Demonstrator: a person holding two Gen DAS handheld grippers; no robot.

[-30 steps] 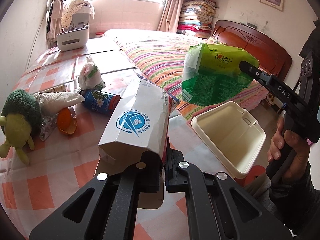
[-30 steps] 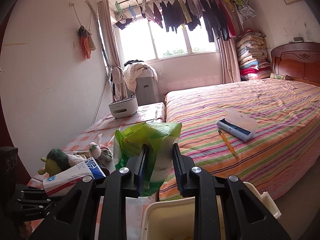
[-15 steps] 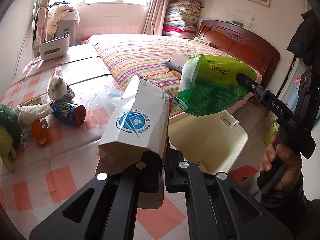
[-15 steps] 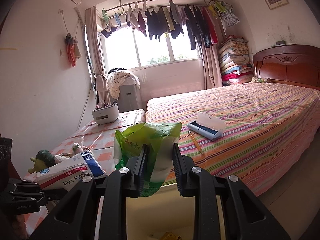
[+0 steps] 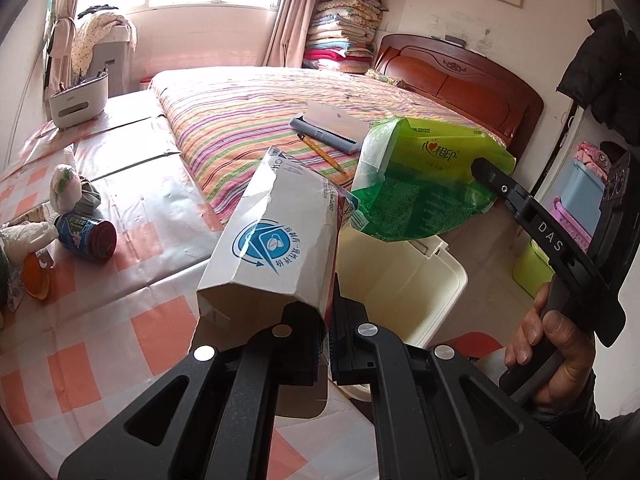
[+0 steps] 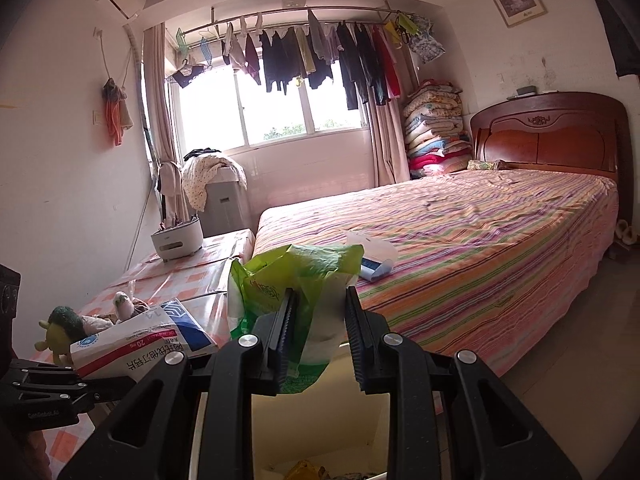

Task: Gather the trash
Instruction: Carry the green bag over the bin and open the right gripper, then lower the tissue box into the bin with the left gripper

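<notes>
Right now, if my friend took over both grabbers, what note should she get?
Left gripper: shut on the crumpled white cardboard box with the blue logo.
Right gripper: shut on the green plastic wrapper, above the cream plastic bin.
Done: bin open, some trash already inside.
Left: drop both in, then fetch the dark blue can, orange peel and crumpled tissue from the checked table.

Carton (image 5: 276,248): white, blue round logo, red stripe. Wrapper (image 5: 416,184): green, translucent. Bin (image 5: 448,284): cream. Worktop (image 5: 80,360) cloth: orange-white check. Bed (image 5: 248,120) cover: multicolour stripes. Can (image 5: 86,236): dark blue, flower print. Tongs (image 5: 328,344): black.
</notes>
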